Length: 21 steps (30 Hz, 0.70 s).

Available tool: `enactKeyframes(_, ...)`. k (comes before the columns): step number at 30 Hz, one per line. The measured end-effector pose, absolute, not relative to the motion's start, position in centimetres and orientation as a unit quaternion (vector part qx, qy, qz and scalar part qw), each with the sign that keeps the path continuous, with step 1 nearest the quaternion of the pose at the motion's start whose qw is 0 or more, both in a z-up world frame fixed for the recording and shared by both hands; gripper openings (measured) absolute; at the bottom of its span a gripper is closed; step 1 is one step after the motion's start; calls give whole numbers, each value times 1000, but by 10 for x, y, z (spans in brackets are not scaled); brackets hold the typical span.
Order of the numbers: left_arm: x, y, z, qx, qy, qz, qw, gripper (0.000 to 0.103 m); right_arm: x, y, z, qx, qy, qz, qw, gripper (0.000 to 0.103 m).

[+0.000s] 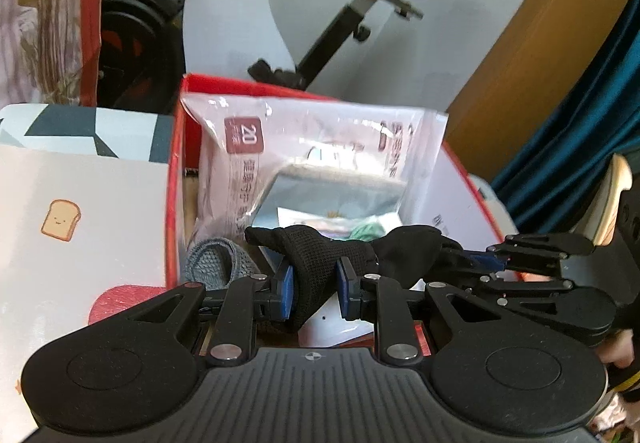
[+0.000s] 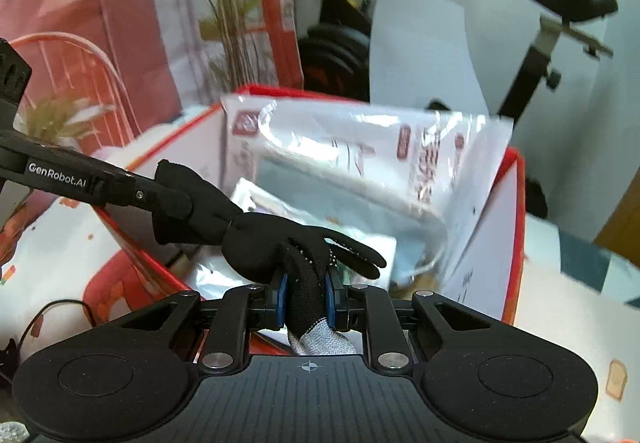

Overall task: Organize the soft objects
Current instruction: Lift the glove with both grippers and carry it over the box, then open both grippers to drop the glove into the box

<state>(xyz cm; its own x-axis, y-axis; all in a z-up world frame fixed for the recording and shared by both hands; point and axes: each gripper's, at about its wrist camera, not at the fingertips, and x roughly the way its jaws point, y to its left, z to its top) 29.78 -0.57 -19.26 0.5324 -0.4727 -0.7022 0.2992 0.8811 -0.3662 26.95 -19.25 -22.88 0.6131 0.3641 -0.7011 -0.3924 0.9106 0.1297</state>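
Gripping black glove (image 1: 316, 259) | my left tongs (image 1: 314, 289) clamp one end | my right tongs (image 2: 306, 297) clamp the other | glove stretched above red box (image 1: 176, 179)

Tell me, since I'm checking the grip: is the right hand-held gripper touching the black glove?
Touching. In the right wrist view the right hand-held gripper has both blue pads pressed against the black glove, pinching the fabric between them.

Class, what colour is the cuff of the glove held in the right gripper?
Grey, on an otherwise black glove; the right wrist view shows it best.
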Motion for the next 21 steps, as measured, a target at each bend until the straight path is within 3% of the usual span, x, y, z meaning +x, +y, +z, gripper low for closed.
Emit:
enactKeyframes(18, 326, -29, -213, -38, 485, -205, 849, 24, 296, -198, -251, 48, 450, 171, 875, 18)
enactKeyframes(21, 325, -29, -213, -32, 482, -203, 852, 24, 295, -197, -251, 50, 448, 162, 877, 24)
